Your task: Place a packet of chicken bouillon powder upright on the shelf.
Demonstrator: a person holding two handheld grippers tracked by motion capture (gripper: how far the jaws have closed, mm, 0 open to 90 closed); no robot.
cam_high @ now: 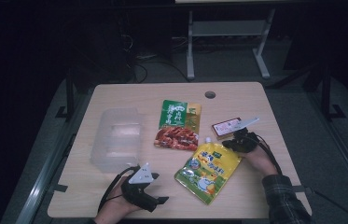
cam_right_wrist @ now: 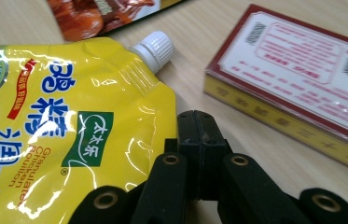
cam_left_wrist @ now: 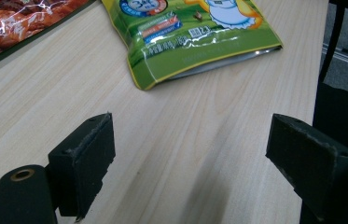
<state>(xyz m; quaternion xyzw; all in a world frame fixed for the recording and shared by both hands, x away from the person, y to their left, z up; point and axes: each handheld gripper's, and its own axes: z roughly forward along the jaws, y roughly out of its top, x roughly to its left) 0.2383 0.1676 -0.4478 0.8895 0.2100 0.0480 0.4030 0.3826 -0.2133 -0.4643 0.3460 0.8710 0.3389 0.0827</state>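
Note:
On a light wooden table (cam_high: 129, 95) lies a yellow spout pouch (cam_high: 209, 170) (cam_right_wrist: 59, 121), its white cap (cam_right_wrist: 153, 46) pointing away from the person. My right gripper (cam_high: 230, 143) (cam_right_wrist: 199, 123) is shut, low over the table right beside the pouch's upper edge; I see nothing between its jaws. A red and white box (cam_high: 225, 127) (cam_right_wrist: 302, 79) lies just beyond it. My left gripper (cam_high: 156, 192) (cam_left_wrist: 190, 158) stands open near the front edge, with bare table between its jaws and the pouch's bottom end (cam_left_wrist: 195, 42) ahead of it.
A green and red snack pack (cam_high: 178, 123) (cam_left_wrist: 13, 23) lies at the table's middle. A clear plastic container (cam_high: 115, 137) stands at the left. A round cable hole (cam_high: 210, 94) is near the far edge. Dark floor and a desk frame (cam_high: 190, 46) lie beyond.

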